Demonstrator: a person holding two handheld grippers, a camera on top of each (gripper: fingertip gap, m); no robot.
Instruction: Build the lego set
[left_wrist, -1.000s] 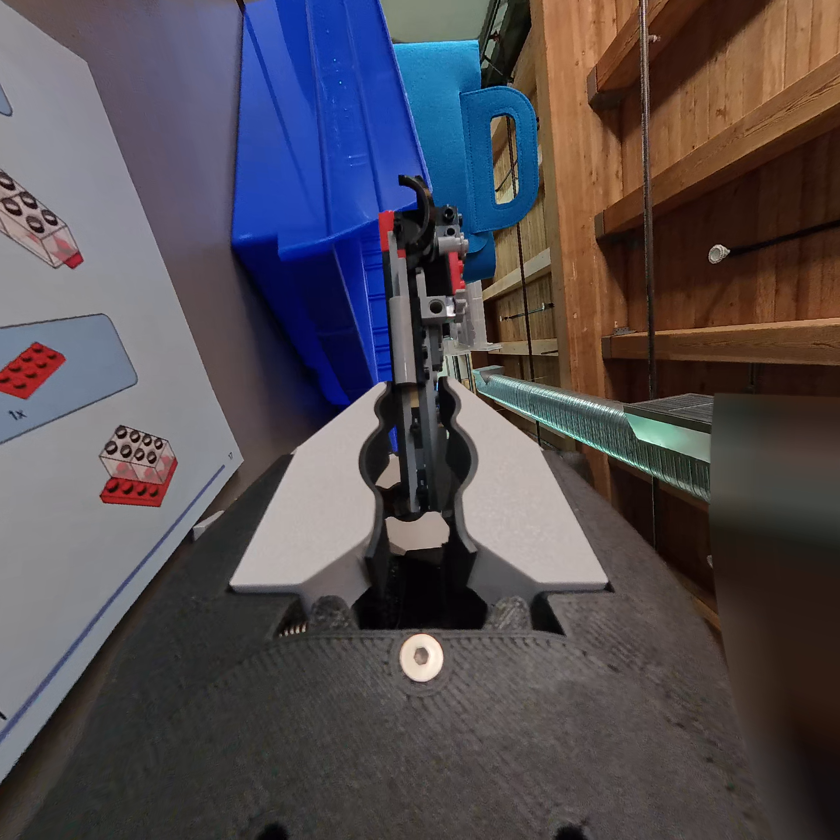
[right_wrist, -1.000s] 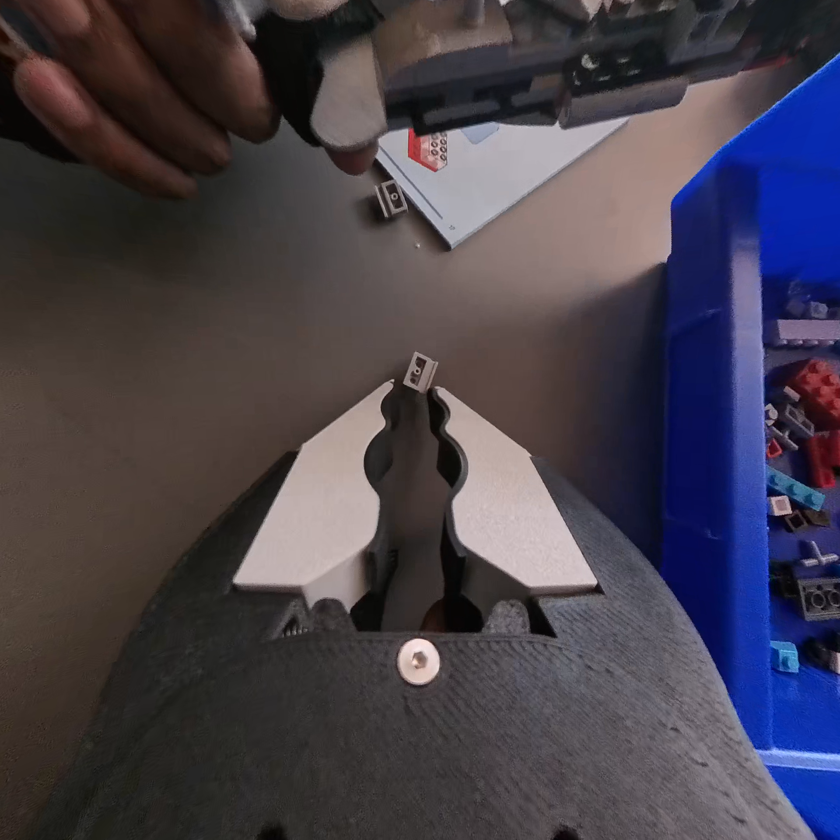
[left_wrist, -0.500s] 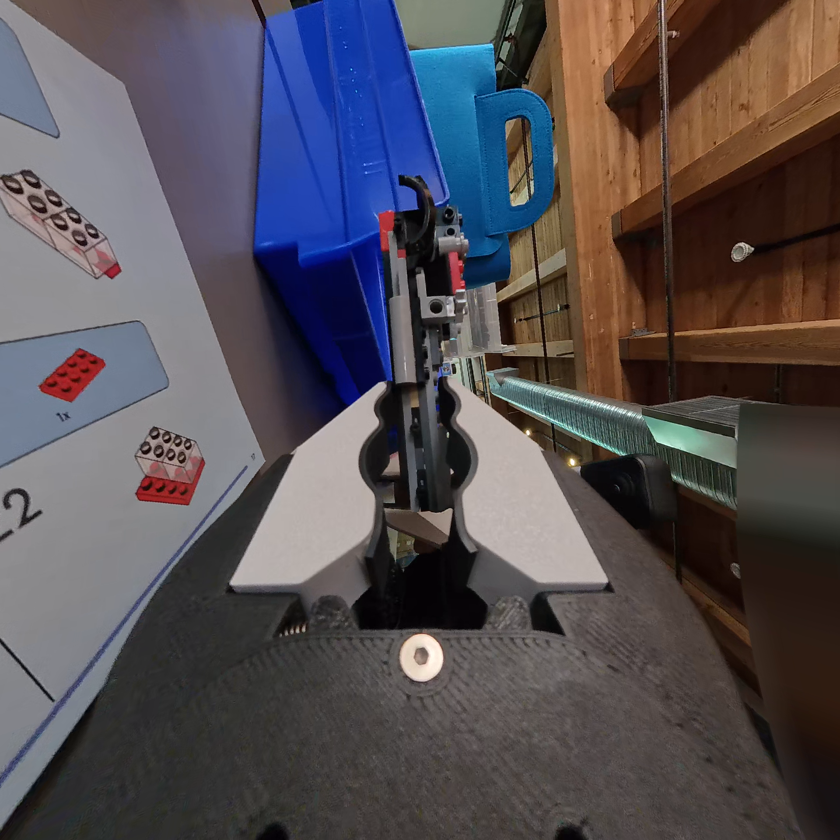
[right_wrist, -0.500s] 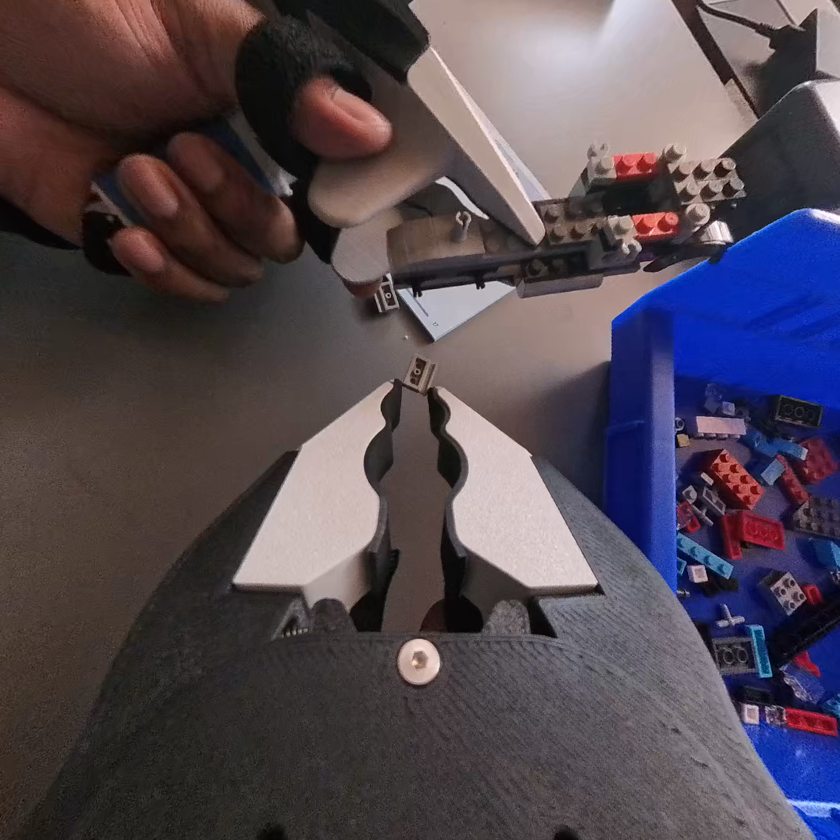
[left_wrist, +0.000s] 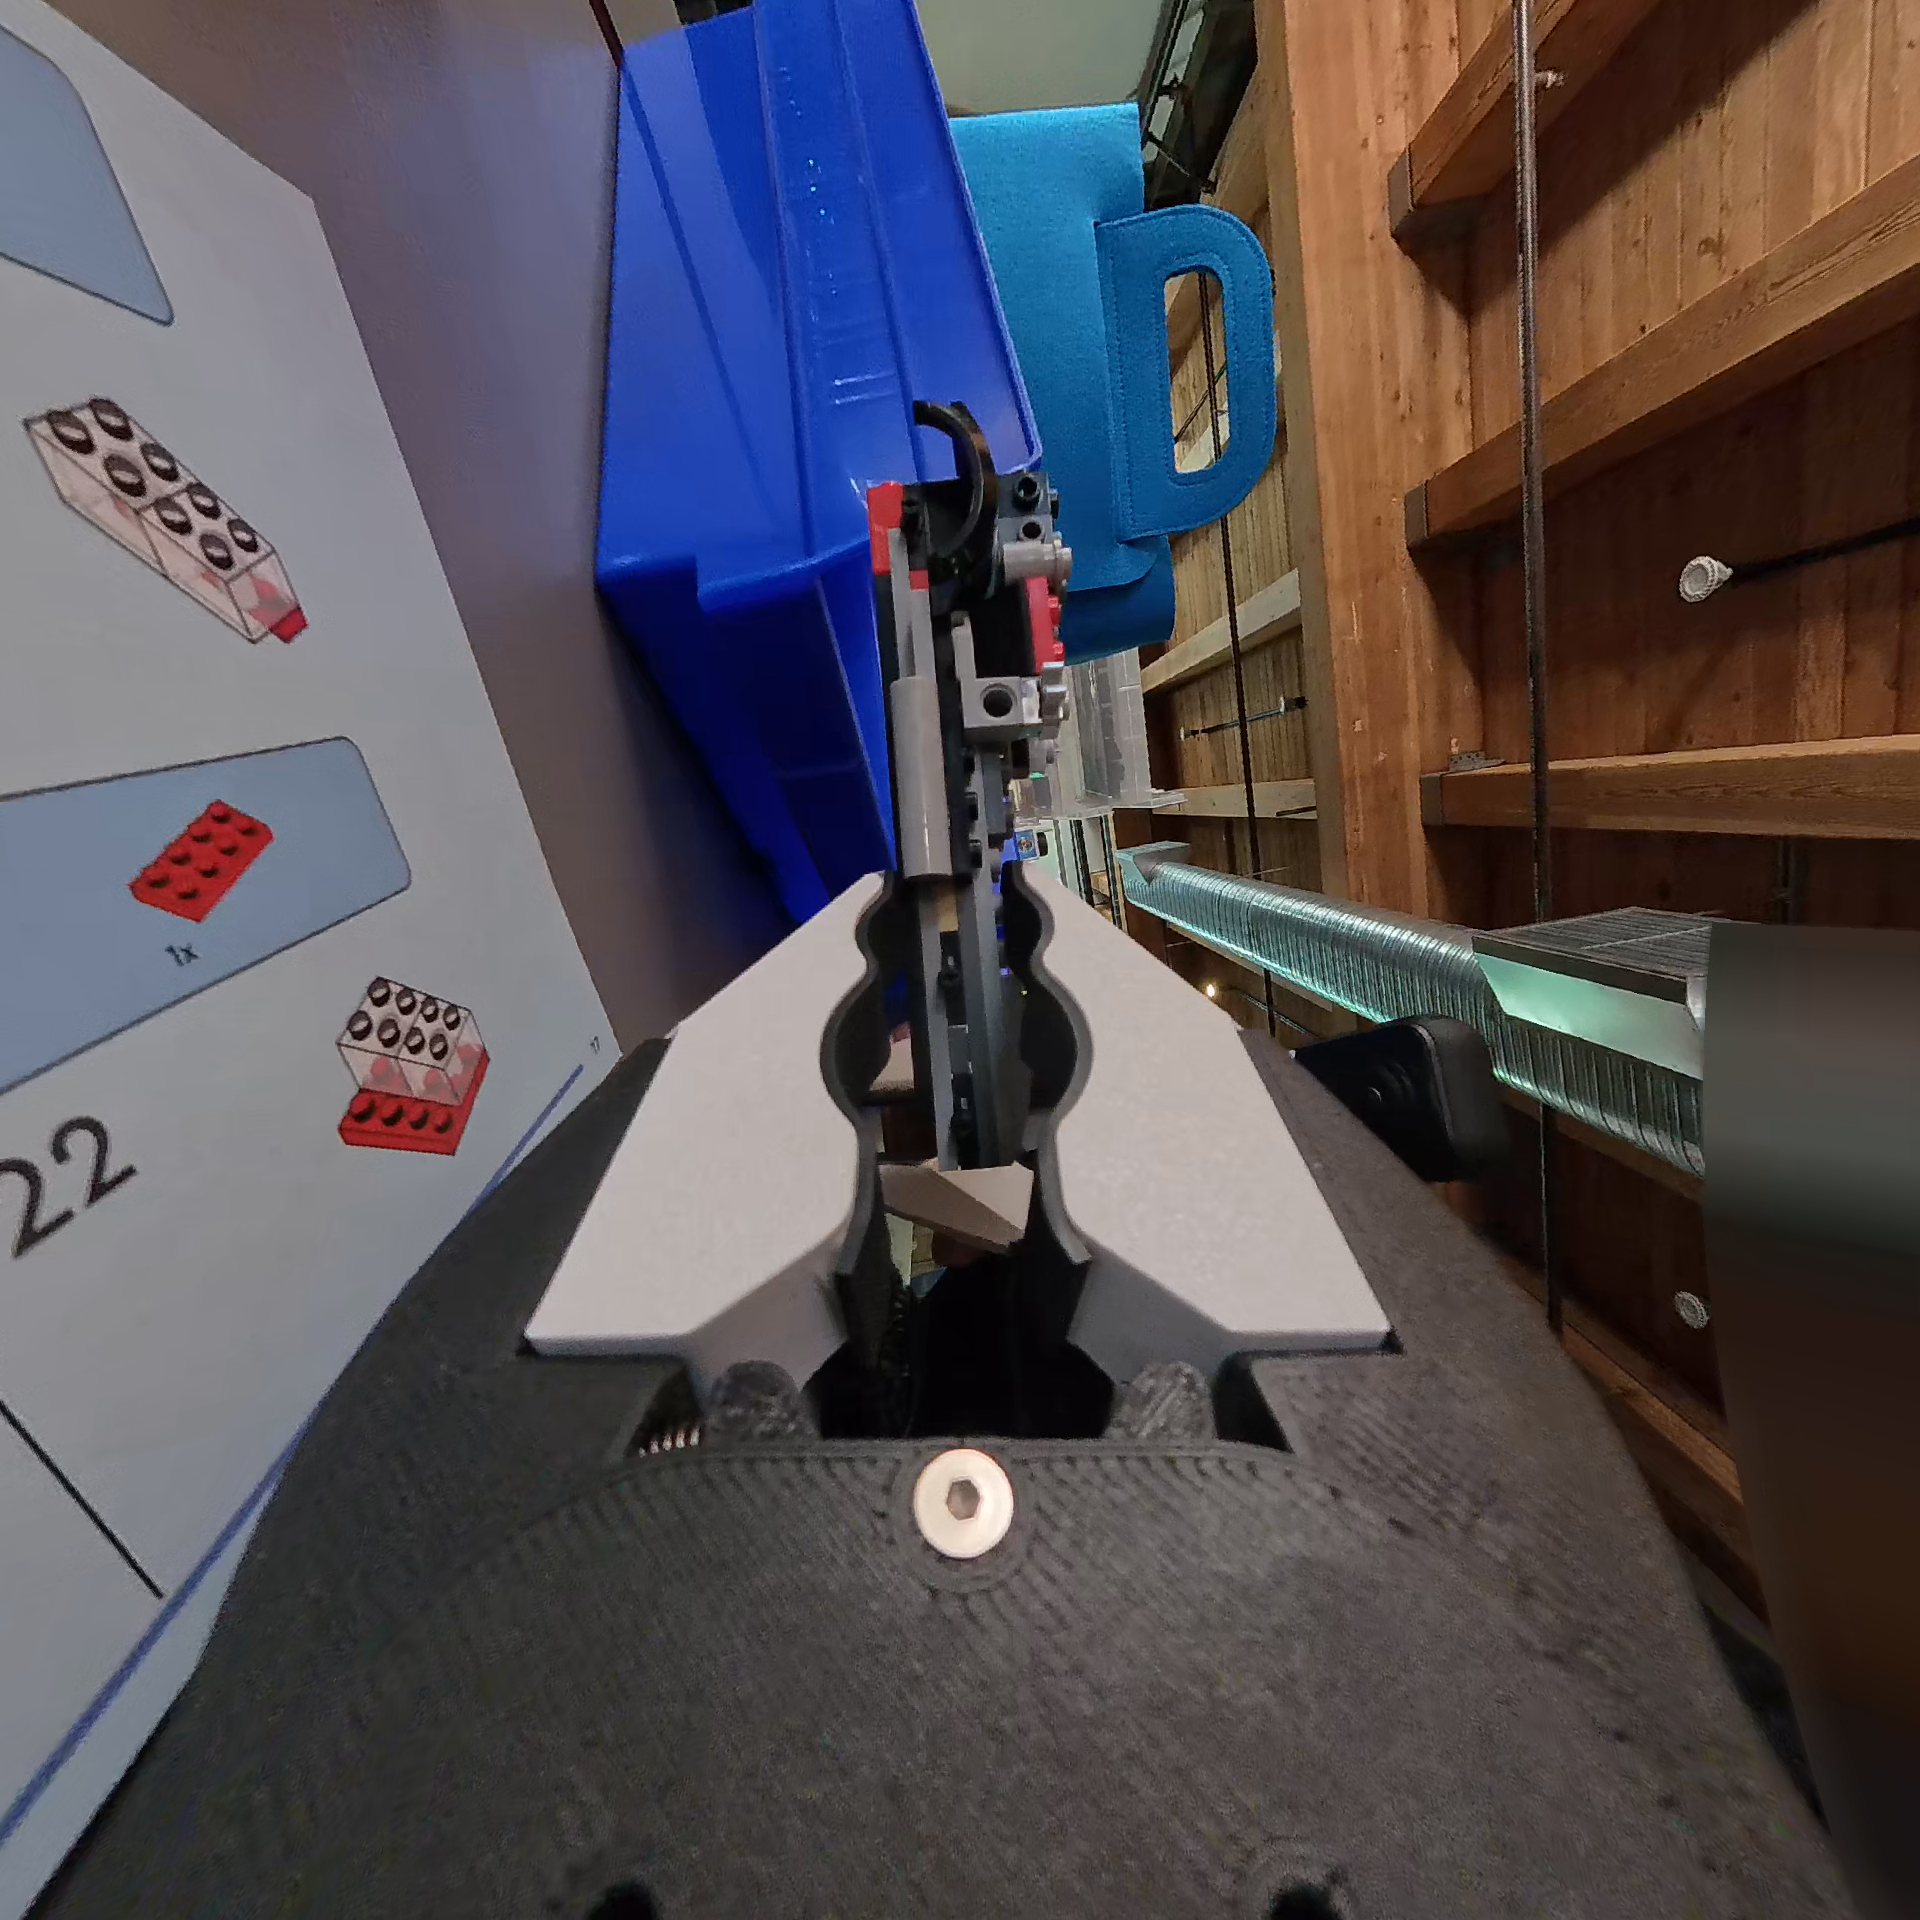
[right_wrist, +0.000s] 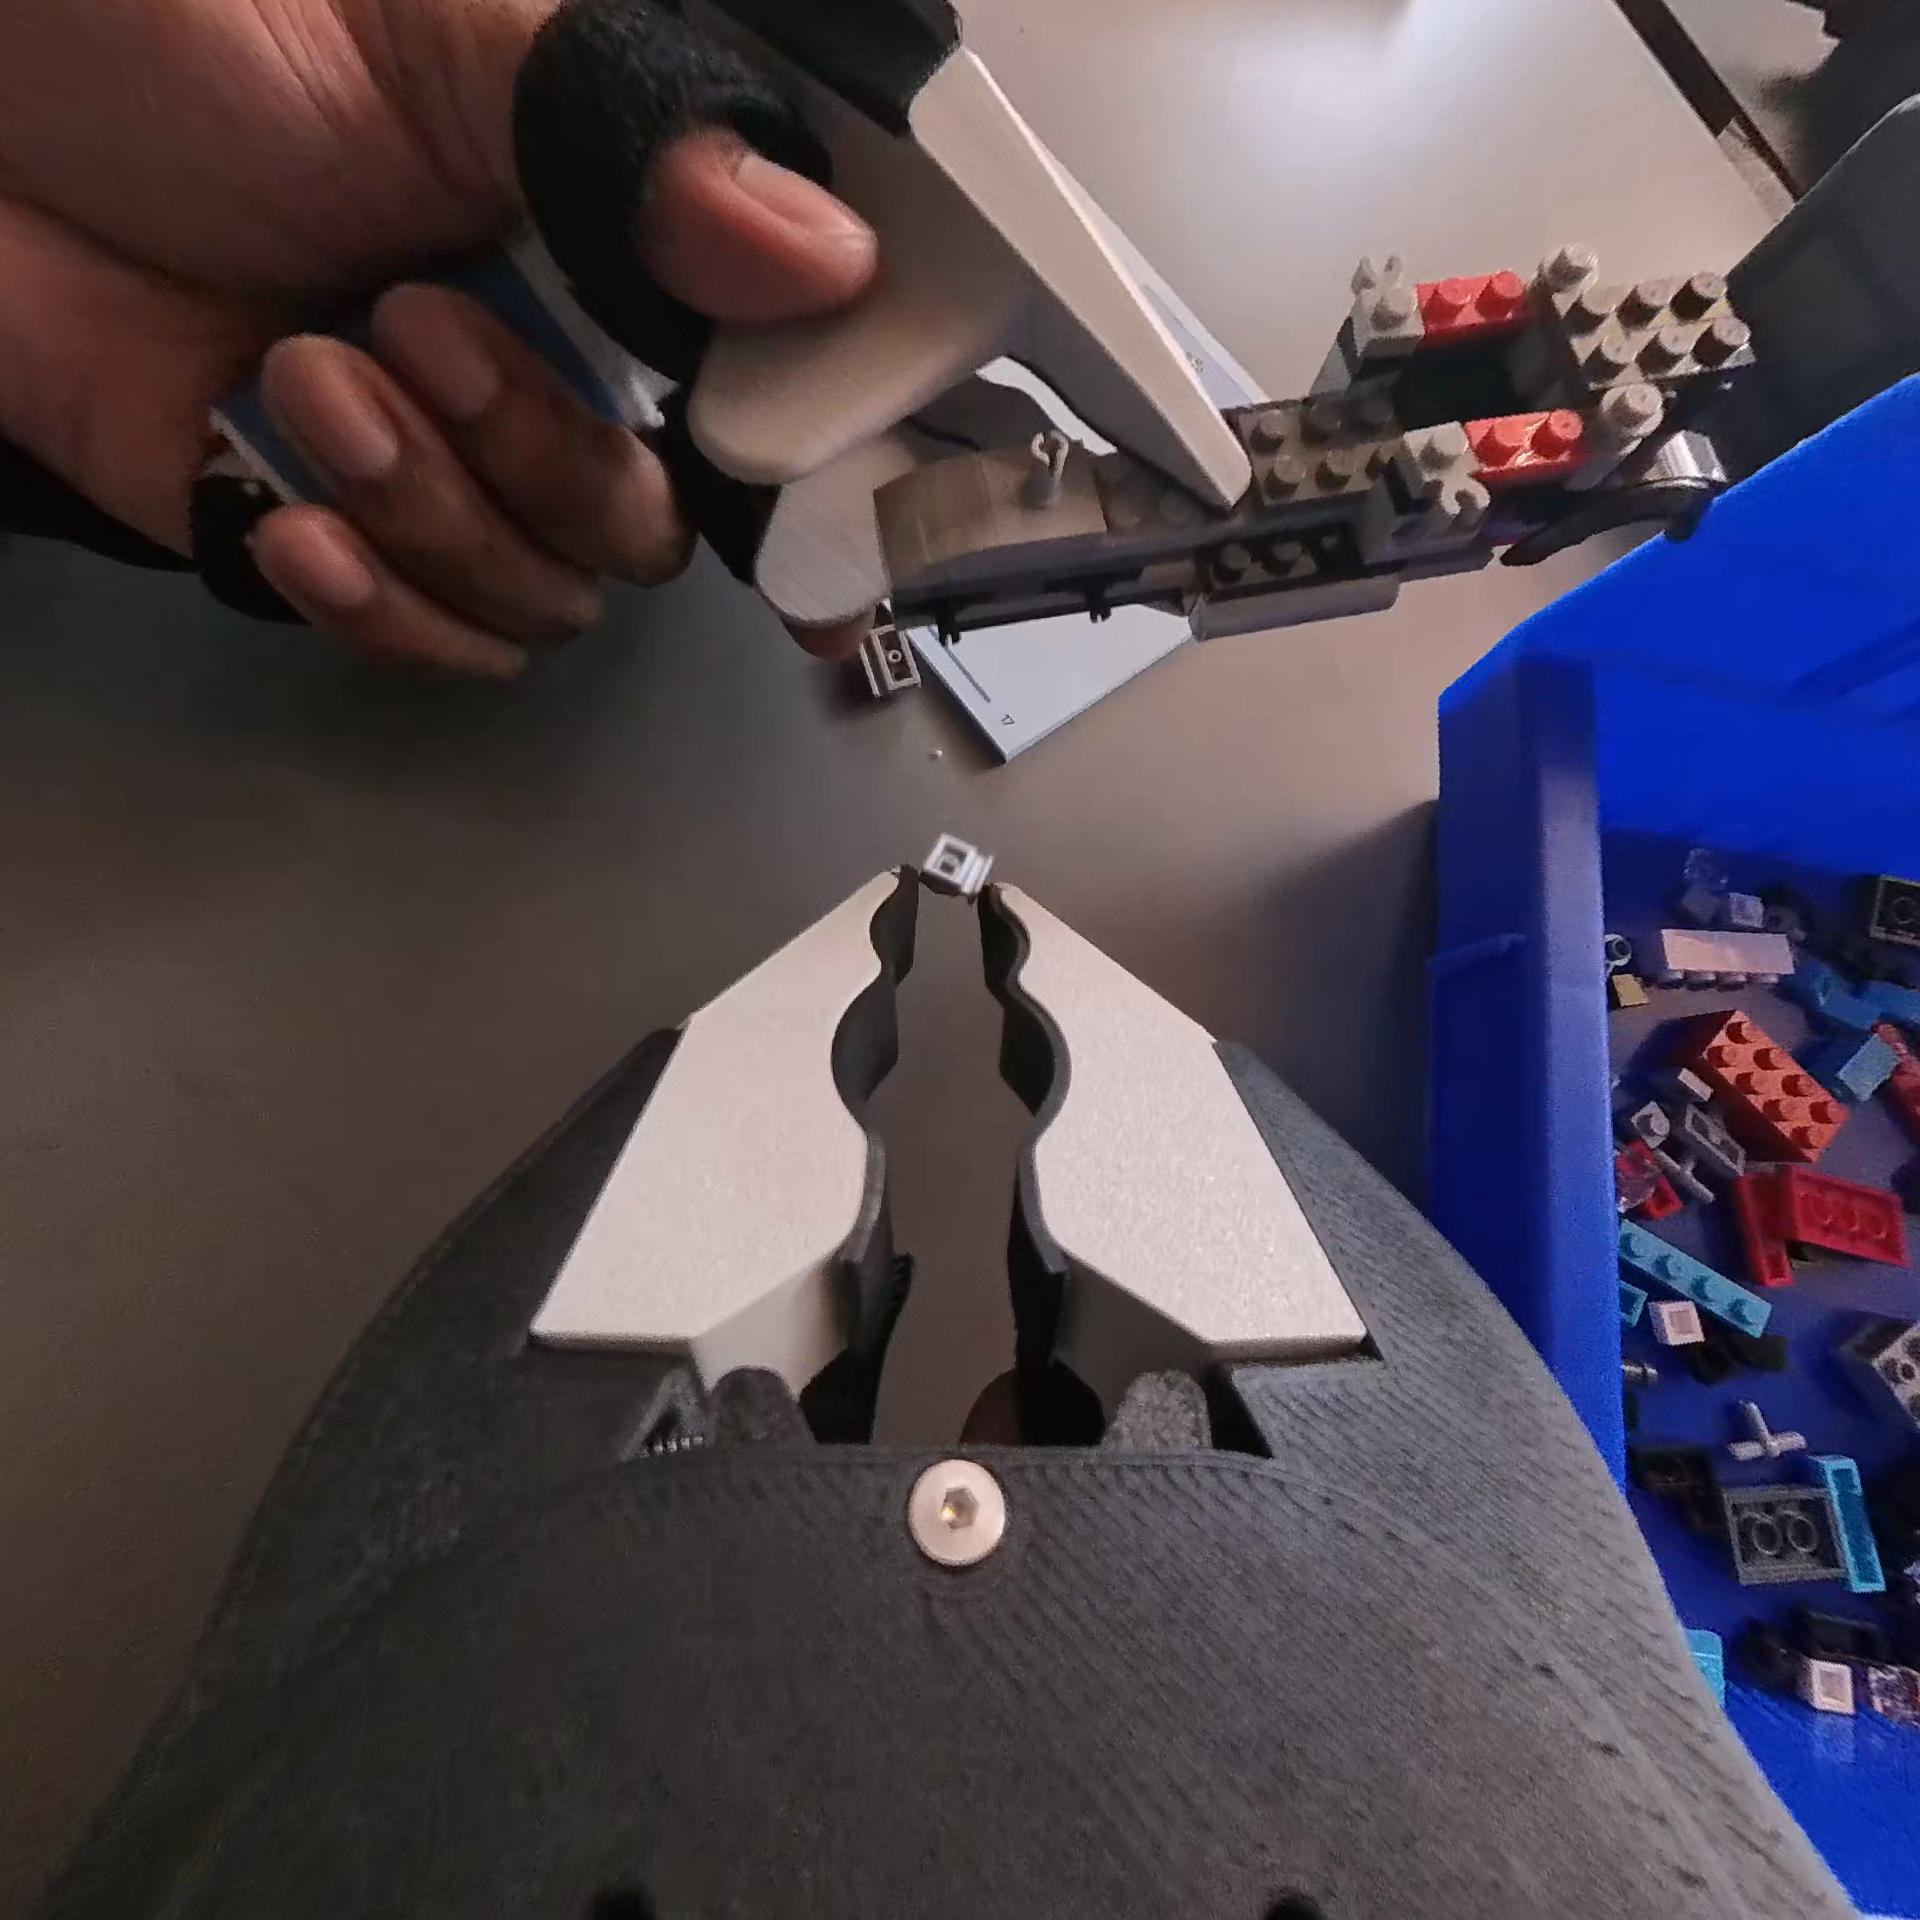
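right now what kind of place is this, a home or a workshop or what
Probably a workshop or lab bench set up for building. A dark table holds a blue bin of loose bricks and an instruction booklet. Behind it are bare timber wall shelves and a metal duct.

My blue bin (right_wrist: 1507, 935) runs off the right edge — a dark blur (left_wrist: 1818, 1351) covers the left view's right side.

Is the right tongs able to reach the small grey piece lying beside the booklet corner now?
Probably not: the right tongs already pinch a small light grey piece, leaving no room for the grey piece on the table.
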